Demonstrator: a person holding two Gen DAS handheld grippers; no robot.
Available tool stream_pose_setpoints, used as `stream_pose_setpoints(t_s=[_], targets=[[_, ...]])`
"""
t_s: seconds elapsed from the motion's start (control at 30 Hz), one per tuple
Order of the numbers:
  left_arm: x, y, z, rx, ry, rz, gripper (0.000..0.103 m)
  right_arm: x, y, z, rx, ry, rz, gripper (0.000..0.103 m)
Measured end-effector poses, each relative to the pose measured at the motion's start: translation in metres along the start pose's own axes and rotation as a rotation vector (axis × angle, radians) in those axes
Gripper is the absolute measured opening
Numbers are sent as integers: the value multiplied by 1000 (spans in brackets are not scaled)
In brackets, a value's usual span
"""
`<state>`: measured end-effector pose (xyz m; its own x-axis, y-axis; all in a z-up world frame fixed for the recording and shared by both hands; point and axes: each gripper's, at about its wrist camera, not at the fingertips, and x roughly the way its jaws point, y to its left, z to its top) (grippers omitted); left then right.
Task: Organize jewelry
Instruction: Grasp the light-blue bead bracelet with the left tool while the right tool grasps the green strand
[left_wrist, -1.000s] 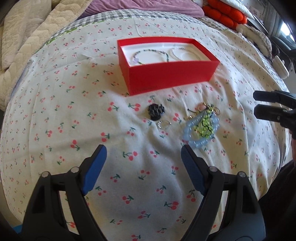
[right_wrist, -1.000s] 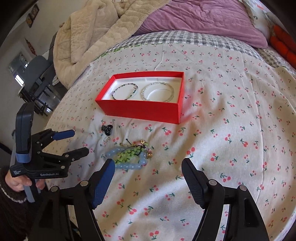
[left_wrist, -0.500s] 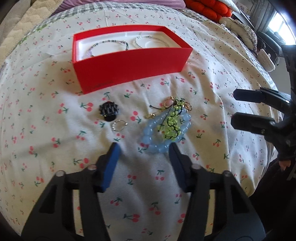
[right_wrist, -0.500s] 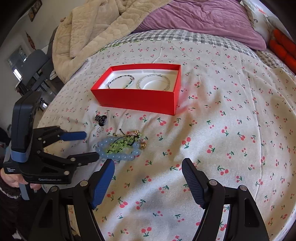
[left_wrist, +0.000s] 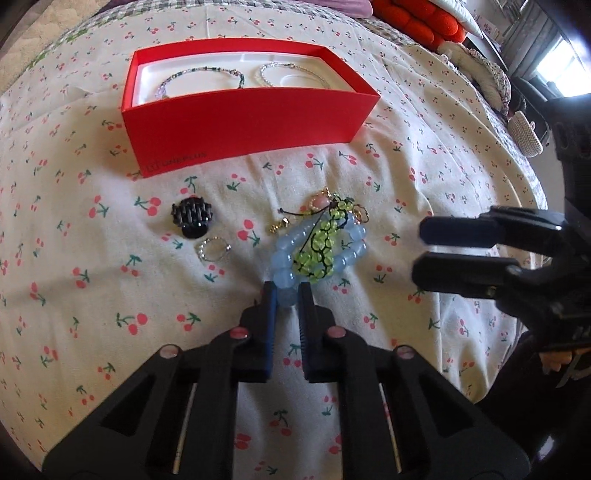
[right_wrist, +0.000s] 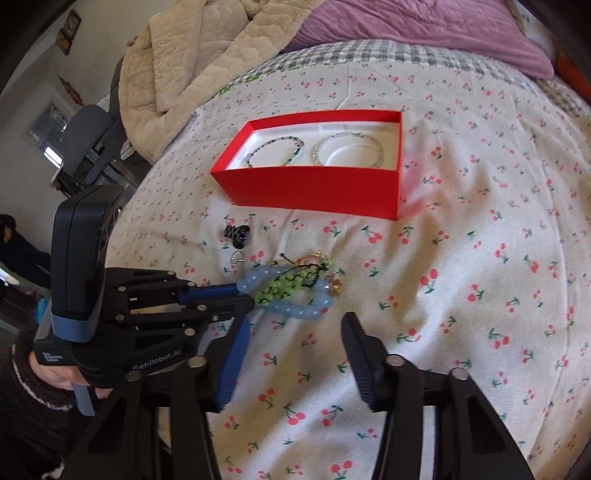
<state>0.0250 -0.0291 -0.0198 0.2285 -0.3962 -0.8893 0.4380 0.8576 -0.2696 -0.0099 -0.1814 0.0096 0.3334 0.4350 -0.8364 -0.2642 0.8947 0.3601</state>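
**We pinch the blue bead bracelet**

From our left tongs' camera, the left tongs (left_wrist: 286, 295) are squeezed narrow, and their two blue pads sit on each side of the near end of the blue bracelet (left_wrist: 317, 251). We think they are holding one fat bead there. The bracelet lies right ahead of the tips, squashed into a long loop. Its long way points forward and a bit to the right, toward the red box (left_wrist: 251, 125). A green bead bracelet (left_wrist: 321, 243) lies on top of it, and a gold chain (left_wrist: 280, 226) touches the pile. Ahead and to the left are a black clip (left_wrist: 192, 218) and a small ring (left_wrist: 213, 249). The box already holds two bracelets, side by side.

The beads look smooth and round, so they may slip. The string is soft, so the loop will hang and swing when we lift. It looks light. The green one may ride along or fall off. Holding the end bead looks like a good spot to us.

From our right tongs' camera, the right tongs (right_wrist: 291, 352) are open wide and hold nothing. The blue bracelet (right_wrist: 291, 299) lies just ahead of them, with its long way going left to right. The left tongs (right_wrist: 242, 295) come in from the left and grip its left end. The red box (right_wrist: 314, 184) sits farther ahead on the cherry sheet (right_wrist: 461, 277).
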Motion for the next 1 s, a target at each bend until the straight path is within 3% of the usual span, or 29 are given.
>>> stream_pose_setpoints(t_s=[0.1,0.27,0.43,0.5,0.57,0.8,1.0], targets=[[-3,4,-3,-33,7,-33,13,10,1,5,53,34,85,35],[-7,5,-9,-43,7,-48,13,36,5,12,102,78,102,35],[-8,5,-12,-35,4,-41,13,58,11,16,96,98,58,33],[-7,6,-13,-34,8,-36,13,61,15,18,71,98,53,17],[-7,7,-13,-38,7,-35,13,63,18,20,48,92,38,11],[-31,13,-12,-32,-22,-1,12,42,21,25,15,57,5,5],[-56,33,-25,-35,-2,47,12,19,10,14,19,99,-54,5]])
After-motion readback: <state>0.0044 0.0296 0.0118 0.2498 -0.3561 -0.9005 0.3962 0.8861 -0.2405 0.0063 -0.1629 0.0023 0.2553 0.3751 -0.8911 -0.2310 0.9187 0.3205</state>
